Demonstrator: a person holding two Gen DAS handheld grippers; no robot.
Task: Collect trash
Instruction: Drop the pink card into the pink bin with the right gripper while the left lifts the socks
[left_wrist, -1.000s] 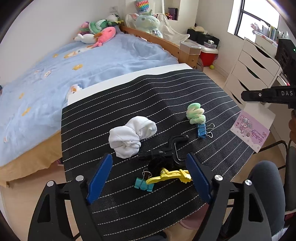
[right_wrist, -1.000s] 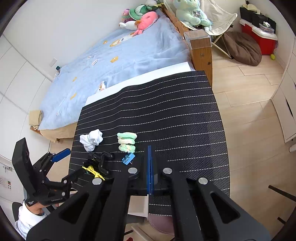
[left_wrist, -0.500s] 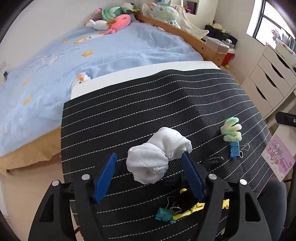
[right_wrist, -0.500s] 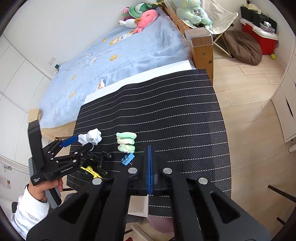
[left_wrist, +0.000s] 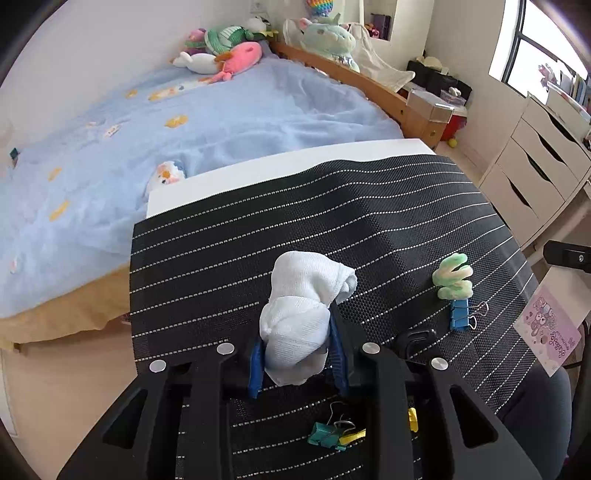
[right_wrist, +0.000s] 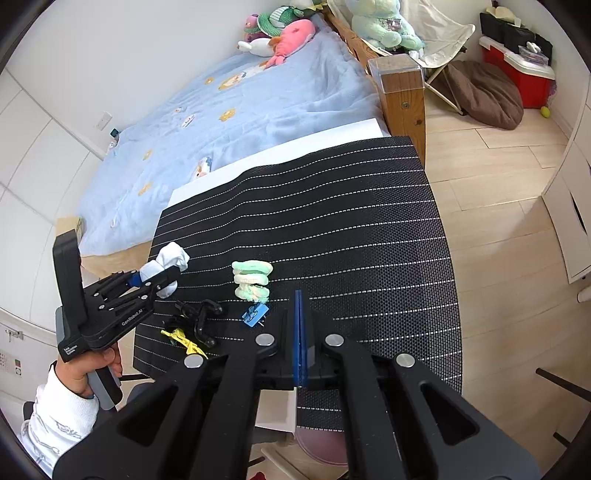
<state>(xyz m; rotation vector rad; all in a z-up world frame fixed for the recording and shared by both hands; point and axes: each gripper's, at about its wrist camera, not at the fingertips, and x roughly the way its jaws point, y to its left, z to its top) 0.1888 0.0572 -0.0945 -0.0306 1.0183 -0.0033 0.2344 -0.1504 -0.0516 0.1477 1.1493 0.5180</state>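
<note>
Left wrist view looks down on a black striped mat (left_wrist: 369, 221) covering the tabletop, where the left hand-held gripper (left_wrist: 297, 358) has a crumpled white cloth wad (left_wrist: 303, 317) between its blue pads (left_wrist: 255, 365); the jaws are closing, with both pads against the wad's lower lobe while its upper lobe bulges out toward 12 o'clock. At about 3 o'clock from the wad lies a pale green and cream crinkled scrap (left_wrist: 453, 277), with a blue binder clip (left_wrist: 460, 315) touching its near end. Toward 6 o'clock, under the gripper body, sit a teal binder clip (left_wrist: 325, 437) and a yellow clip (left_wrist: 352, 435), close together. A pink printed card (left_wrist: 548, 334) hangs off the mat's edge at 3 o'clock. Right wrist view shows the right hand-held gripper (right_wrist: 298, 332) clenched with nothing in it, blue pads pressed flat together, poised over the mat's near edge. A blue-covered bed (left_wrist: 184, 122) stands beyond the tabletop at 11 o'clock.
</note>
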